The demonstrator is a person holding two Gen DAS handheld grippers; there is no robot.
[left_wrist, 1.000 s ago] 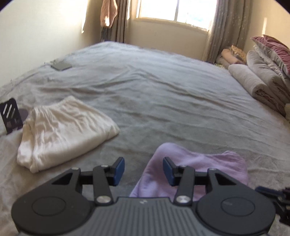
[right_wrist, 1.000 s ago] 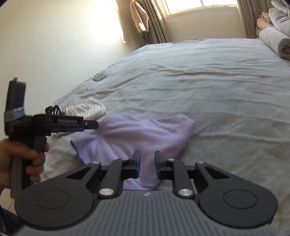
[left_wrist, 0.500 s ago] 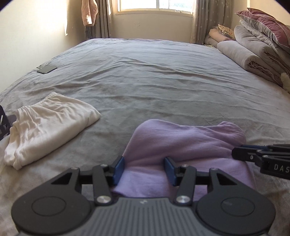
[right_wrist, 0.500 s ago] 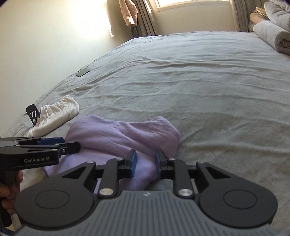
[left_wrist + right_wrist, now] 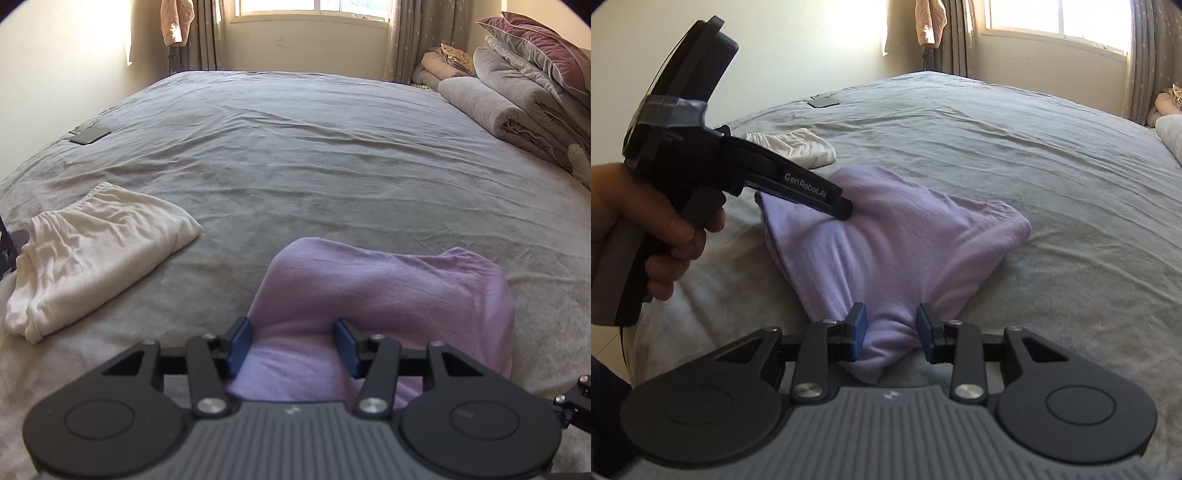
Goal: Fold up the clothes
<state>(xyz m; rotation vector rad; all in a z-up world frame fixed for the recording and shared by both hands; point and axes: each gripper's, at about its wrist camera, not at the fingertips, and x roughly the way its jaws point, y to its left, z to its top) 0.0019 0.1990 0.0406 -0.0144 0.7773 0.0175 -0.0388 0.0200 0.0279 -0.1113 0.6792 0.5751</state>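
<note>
A lilac garment [image 5: 388, 288] lies crumpled on the grey bed sheet [image 5: 314, 166]. My left gripper [image 5: 293, 345] is open, its blue pads straddling the garment's near left edge with cloth between them. In the right wrist view the same garment [image 5: 886, 240] spreads ahead. My right gripper [image 5: 892, 328] is open around its bunched near corner, and the cloth fills the gap between the pads. A hand [image 5: 646, 229] holds the left gripper [image 5: 844, 212], whose tips rest at the garment's far left part. A folded white garment [image 5: 99, 251] lies to the left.
A dark flat phone-like object [image 5: 90, 136] lies at the bed's far left. Rolled quilts and pillows [image 5: 517, 107] are stacked along the right side. A small dark stand [image 5: 5, 251] sits at the left edge by the white garment. A window and curtains are behind the bed.
Both grippers came down onto the lilac garment's near edge, and cloth now lies between each pair of pads. The right jaws have widened. The left gripper's view has rolled level.
</note>
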